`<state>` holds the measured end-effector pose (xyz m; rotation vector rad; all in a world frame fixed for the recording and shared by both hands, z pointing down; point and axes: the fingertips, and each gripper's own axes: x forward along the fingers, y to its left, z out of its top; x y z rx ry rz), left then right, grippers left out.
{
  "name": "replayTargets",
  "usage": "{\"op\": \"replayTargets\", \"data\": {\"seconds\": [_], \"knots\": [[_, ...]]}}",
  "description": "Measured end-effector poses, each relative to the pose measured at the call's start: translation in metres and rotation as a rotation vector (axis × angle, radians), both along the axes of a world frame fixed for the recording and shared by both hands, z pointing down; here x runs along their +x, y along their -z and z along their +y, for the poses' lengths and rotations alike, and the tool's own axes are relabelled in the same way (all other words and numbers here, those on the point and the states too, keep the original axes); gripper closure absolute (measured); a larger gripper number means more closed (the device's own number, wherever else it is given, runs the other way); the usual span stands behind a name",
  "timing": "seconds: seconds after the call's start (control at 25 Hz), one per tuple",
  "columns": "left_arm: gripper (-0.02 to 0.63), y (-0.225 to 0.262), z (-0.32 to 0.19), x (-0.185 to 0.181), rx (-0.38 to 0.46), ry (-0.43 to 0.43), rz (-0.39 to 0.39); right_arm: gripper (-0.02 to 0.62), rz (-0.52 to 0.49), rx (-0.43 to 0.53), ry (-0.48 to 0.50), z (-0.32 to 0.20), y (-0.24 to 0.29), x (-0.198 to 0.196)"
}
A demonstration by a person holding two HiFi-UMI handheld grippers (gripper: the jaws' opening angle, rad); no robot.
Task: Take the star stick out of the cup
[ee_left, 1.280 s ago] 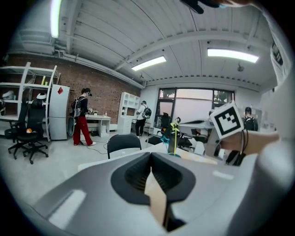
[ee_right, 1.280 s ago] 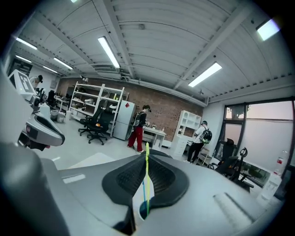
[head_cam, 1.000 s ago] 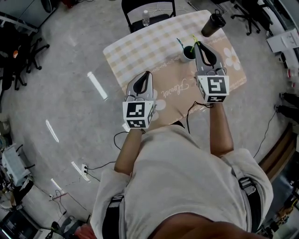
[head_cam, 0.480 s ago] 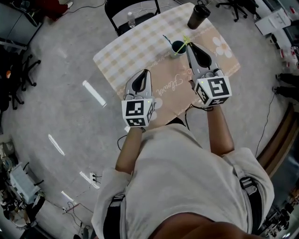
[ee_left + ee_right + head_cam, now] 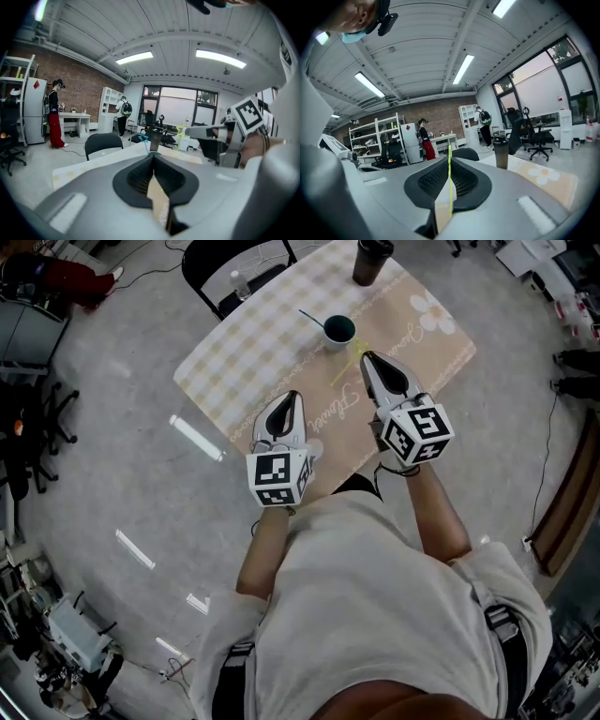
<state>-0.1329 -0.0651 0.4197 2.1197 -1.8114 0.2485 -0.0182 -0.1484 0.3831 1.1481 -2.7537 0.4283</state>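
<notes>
A dark cup (image 5: 338, 331) stands on the checked tablecloth with a teal star stick (image 5: 310, 315) still in it. My right gripper (image 5: 365, 357) hovers just near of the cup, shut on a thin yellow-green star stick (image 5: 344, 370) that hangs clear of the cup. In the right gripper view the stick (image 5: 450, 183) runs straight up between the closed jaws of the right gripper (image 5: 450, 161). In the left gripper view its yellow star (image 5: 180, 129) shows beside the right gripper. My left gripper (image 5: 293, 397) is shut with nothing in it, over the table's near left.
A dark tumbler (image 5: 371, 259) stands at the table's far edge. A black chair (image 5: 225, 263) with a bottle (image 5: 238, 283) sits beyond the table (image 5: 244, 357). People stand by shelves and desks far off in the room.
My right gripper has drawn back from the cup toward me, bringing the yellow-green star stick out of it. The left gripper has kept its place.
</notes>
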Motion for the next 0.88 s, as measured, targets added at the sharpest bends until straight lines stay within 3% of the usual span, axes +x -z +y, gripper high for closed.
{"op": "replayTargets", "data": {"seconds": [0.36, 0.88], "knots": [[0.604, -0.017, -0.013, 0.036, -0.044, -0.090, -0.026, 0.580, 0.008, -0.089, -0.087, -0.003, -0.050, 0.037], [0.603, -0.037, -0.040, 0.090, -0.096, -0.165, -0.038, 0.574, 0.025, -0.110, -0.178, -0.017, -0.080, 0.102]]}}
